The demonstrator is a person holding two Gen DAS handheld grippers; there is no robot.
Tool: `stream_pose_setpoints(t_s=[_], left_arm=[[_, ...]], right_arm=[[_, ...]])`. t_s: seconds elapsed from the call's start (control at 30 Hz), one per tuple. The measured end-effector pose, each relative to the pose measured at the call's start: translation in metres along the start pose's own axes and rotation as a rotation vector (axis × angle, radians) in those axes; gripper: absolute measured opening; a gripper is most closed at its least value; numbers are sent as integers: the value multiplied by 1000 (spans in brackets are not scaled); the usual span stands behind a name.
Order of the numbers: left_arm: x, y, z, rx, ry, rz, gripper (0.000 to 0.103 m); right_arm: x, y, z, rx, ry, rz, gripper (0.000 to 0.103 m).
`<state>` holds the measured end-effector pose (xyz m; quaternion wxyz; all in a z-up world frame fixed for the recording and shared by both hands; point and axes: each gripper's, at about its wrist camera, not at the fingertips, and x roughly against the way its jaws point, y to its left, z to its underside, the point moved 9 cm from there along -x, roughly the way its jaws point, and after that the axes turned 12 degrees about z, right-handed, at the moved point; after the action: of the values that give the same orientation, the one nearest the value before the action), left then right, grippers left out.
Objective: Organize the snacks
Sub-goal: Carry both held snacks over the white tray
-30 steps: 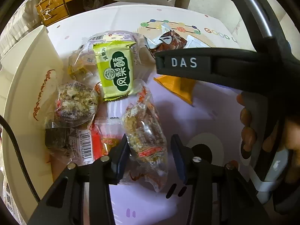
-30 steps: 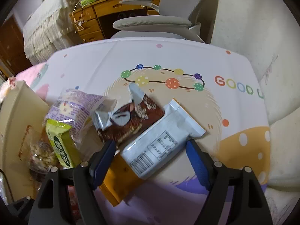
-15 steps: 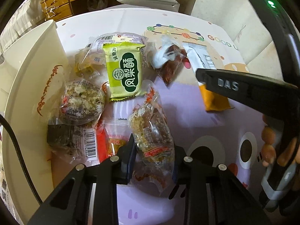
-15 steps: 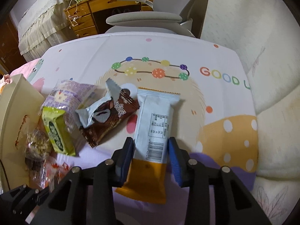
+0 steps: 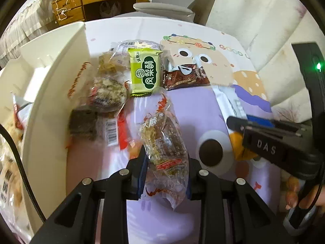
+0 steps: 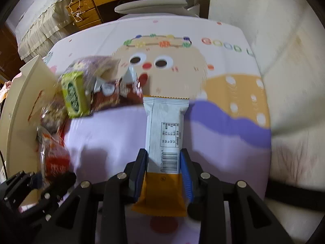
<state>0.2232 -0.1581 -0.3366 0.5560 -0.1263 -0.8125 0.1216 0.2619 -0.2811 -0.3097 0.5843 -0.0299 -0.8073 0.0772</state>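
From the left wrist, the left gripper (image 5: 165, 174) is clamped across a clear-wrapped nut snack (image 5: 162, 148), the other snacks piled beyond against the cream box (image 5: 46, 109). From the right wrist, the right gripper (image 6: 163, 174) pinches a white-and-orange bar (image 6: 164, 142) lengthwise over the table's (image 6: 223, 146) purple patch.
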Motion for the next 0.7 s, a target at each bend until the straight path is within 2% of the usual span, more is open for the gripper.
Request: stream_pose_setpoints(t_s=[0.37,0.7], left_arm=[[56,-20,22,-43,-79,7,28],[108,-14,46,-45,-143,-10,28]], right_arm=[[45,-3,53,16,-7,-18,33],[86,8,78,27,-34,-75,33]])
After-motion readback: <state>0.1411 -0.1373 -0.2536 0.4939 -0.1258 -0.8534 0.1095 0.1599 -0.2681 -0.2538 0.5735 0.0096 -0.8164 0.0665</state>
